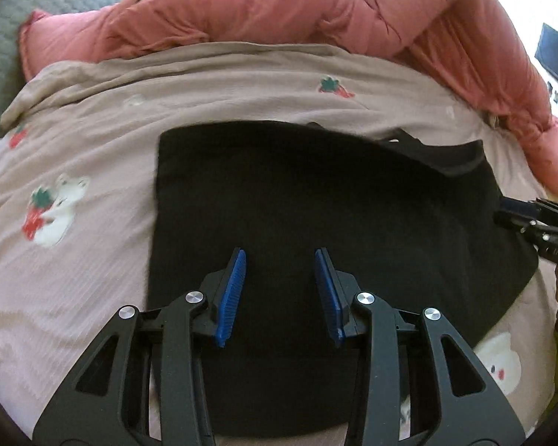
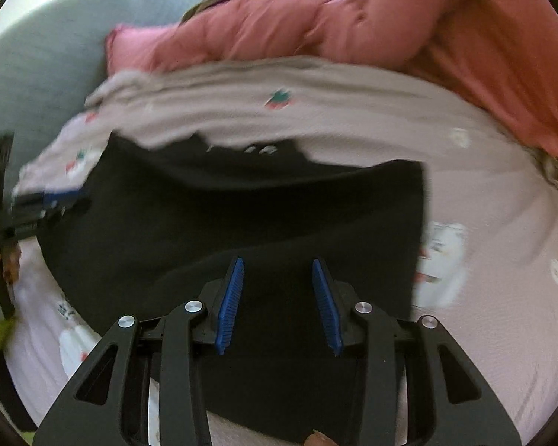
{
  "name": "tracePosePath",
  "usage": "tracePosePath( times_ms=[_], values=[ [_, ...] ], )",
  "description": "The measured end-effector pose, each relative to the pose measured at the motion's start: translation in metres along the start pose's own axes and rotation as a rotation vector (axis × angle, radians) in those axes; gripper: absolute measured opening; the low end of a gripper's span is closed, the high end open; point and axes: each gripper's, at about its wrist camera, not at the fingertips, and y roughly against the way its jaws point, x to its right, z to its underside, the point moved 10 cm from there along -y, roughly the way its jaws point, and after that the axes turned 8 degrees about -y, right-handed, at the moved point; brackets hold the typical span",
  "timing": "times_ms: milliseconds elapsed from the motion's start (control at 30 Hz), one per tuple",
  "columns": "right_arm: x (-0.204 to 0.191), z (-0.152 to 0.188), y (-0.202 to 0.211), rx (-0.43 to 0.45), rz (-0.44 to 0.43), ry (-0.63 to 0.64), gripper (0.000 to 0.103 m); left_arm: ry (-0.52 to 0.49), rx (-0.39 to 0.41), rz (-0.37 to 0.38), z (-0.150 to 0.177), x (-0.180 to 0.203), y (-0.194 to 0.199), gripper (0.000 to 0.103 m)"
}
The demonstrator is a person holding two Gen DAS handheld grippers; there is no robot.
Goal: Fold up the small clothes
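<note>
The left gripper (image 1: 280, 291) stands with its blue ribbed pads part-way apart and nothing between them — only dark cloth shows below the gap. The right gripper (image 2: 278, 303) is the same: jaws moderately spread, empty, tilted down over the cloth. Each one shows at the edge of the other's view, so they work from the two sides of the same piece.

Under both lies the task's thing, a black, soft knit garment (image 1: 316, 200), spread flat in a rough rectangle on the bed. It rests on a pale pink ribbed bedsheet printed with white bunnies and red strawberries (image 1: 93, 171). In the right wrist view a layer of the garment (image 2: 241, 215) lies doubled over itself, with a straight edge at its right side. Beyond the sheet's far edge a salmon-pink puffy quilt (image 1: 279, 11) is bunched up, and a grey-green quilted surface (image 1: 3, 55) shows at the far left corner.

My reading is that a fold has just been laid down and let go, so the step in hand is the release between folds. The next move calls for a fresh pinch on one edge or a pair of corners, lifted and carried across evenly so the layers stay square.

A small white tag lies just beside the garment's right edge in the right wrist view — too blurred to read. No other writing can be made out.
</note>
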Motion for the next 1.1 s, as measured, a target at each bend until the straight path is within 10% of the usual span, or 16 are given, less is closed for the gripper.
tracePosePath(
  times_ms=[433,833,1033,1100],
  values=[
    [0.084,-0.056,-0.040,0.025,0.183,-0.282,0.037,0.257,0.107,-0.063,-0.014,-0.064,-0.004,0.042],
    [0.097,0.000,0.023,0.042,0.160,-0.295,0.051,0.288,0.106,-0.014,0.001,-0.079,-0.009,0.056],
    [0.098,0.004,0.005,0.010,0.137,-0.350,0.047,0.200,0.121,-0.059,-0.004,-0.071,-0.010,0.006],
    [0.099,0.005,0.004,0.013,0.130,-0.363,0.020,0.199,0.133,-0.057,-0.006,-0.073,-0.006,0.002]
  ],
)
